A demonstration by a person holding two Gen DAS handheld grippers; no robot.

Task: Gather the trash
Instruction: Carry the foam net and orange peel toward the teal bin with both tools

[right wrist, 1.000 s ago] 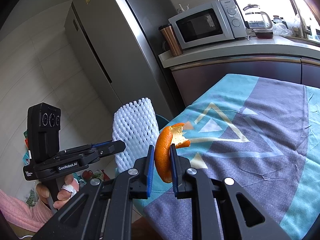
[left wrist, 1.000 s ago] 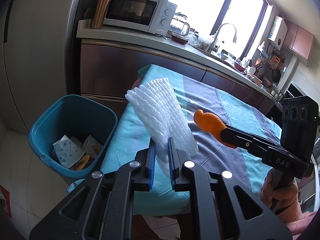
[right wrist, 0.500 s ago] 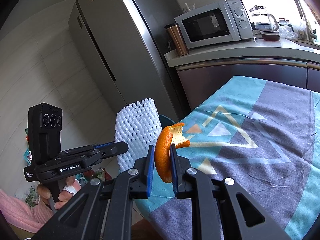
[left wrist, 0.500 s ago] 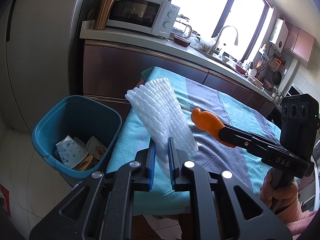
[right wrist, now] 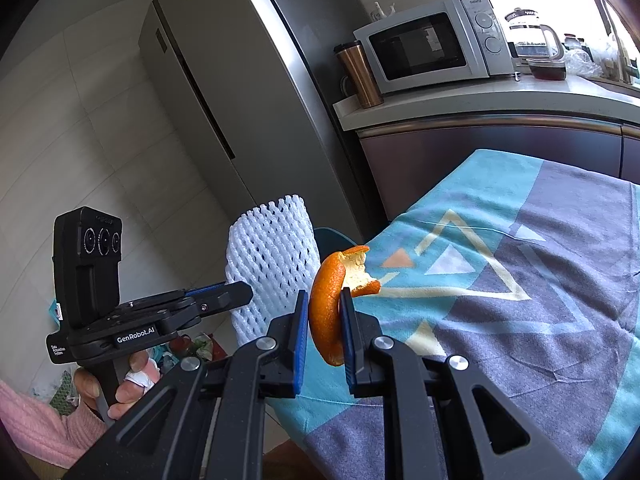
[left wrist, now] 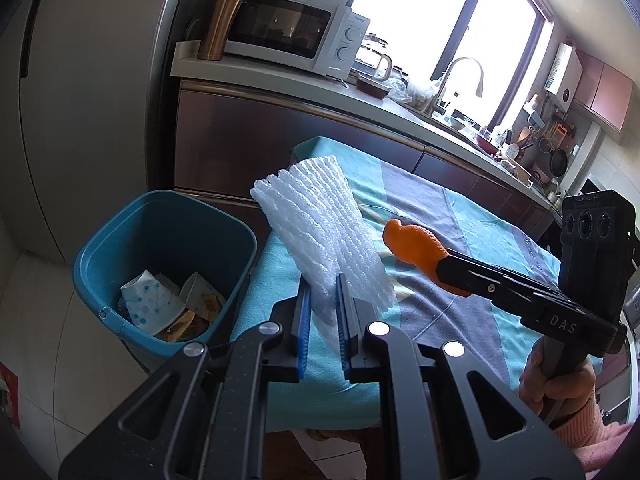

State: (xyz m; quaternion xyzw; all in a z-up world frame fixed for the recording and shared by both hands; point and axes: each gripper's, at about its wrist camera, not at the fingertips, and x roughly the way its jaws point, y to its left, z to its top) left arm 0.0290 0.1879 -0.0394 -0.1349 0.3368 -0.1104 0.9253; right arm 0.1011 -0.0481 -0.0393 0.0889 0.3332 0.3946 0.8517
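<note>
One foam net [left wrist: 320, 240] clamped in left gripper [left wrist: 322, 312], one orange peel [right wrist: 328, 304] pinched in right gripper [right wrist: 324, 320]; one blue bin [left wrist: 160, 264] lower left (contents partly hidden).

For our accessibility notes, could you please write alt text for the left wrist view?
The left gripper holds a white foam net above a cloth-covered table, beside a blue bin holding paper trash. The right gripper holds an orange peel.
</note>
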